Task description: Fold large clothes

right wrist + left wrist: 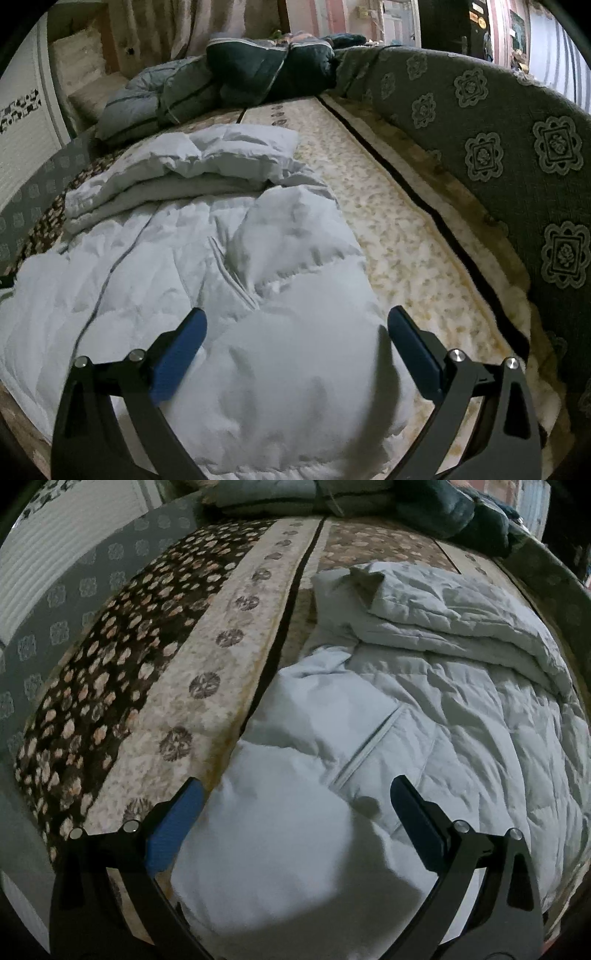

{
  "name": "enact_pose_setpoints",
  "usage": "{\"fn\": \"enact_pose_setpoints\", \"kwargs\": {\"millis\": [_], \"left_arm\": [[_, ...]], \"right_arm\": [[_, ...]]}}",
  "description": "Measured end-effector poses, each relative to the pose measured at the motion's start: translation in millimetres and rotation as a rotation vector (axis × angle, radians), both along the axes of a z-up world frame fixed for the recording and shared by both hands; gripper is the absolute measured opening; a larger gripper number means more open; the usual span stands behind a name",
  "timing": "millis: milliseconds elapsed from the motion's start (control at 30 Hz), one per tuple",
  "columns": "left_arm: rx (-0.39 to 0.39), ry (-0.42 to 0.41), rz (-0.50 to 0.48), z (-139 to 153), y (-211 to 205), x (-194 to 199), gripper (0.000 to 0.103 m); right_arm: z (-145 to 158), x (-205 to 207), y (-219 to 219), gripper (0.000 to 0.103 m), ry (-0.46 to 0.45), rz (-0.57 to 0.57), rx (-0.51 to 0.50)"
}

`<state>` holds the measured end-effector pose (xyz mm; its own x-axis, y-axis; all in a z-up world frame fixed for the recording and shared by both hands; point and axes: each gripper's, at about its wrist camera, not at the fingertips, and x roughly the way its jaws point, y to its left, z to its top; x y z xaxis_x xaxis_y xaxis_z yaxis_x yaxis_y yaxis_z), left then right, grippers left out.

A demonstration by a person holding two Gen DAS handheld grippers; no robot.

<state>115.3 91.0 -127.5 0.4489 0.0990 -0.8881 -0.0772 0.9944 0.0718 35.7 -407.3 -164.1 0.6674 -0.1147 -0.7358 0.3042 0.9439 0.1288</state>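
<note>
A large white puffy jacket [424,709] lies spread on a patterned bed cover [147,657], zipper up, one end folded over at the far side. In the left wrist view my left gripper [297,794] hovers open over the jacket's near left sleeve, blue pads wide apart, nothing between them. In the right wrist view the same white jacket [192,251] fills the middle, and my right gripper [297,321] stands open just above its near right sleeve. Neither gripper holds any cloth.
A pile of dark green and grey quilted jackets [236,74] lies at the far end of the bed. A grey patterned backrest [517,155] curves along the right side. White slatted panels [66,546] stand to the left.
</note>
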Motion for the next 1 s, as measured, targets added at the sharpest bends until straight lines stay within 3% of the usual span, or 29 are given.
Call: {"fn": "enact_pose_setpoints", "kwargs": {"millis": [233, 500, 667, 833, 1000], "left_arm": [[0.000, -0.006, 0.003, -9, 9, -15, 0.100], [-0.059, -0.022, 0.009, -15, 16, -29, 0.100], [-0.002, -0.038, -0.005, -21, 8, -31, 0.100], [-0.002, -0.036, -0.012, -22, 8, -30, 0.100], [0.005, -0.037, -0.016, -23, 8, -29, 0.100]], "right_arm": [[-3, -2, 4, 0.098, -0.007, -0.001, -0.002], [-3, -4, 5, 0.098, -0.007, 0.001, -0.006], [-4, -6, 6, 0.098, 0.003, 0.005, -0.022], [-10, -10, 2, 0.098, 0.018, 0.047, -0.047], [-20, -22, -12, 0.098, -0.015, 0.063, 0.013]]}}
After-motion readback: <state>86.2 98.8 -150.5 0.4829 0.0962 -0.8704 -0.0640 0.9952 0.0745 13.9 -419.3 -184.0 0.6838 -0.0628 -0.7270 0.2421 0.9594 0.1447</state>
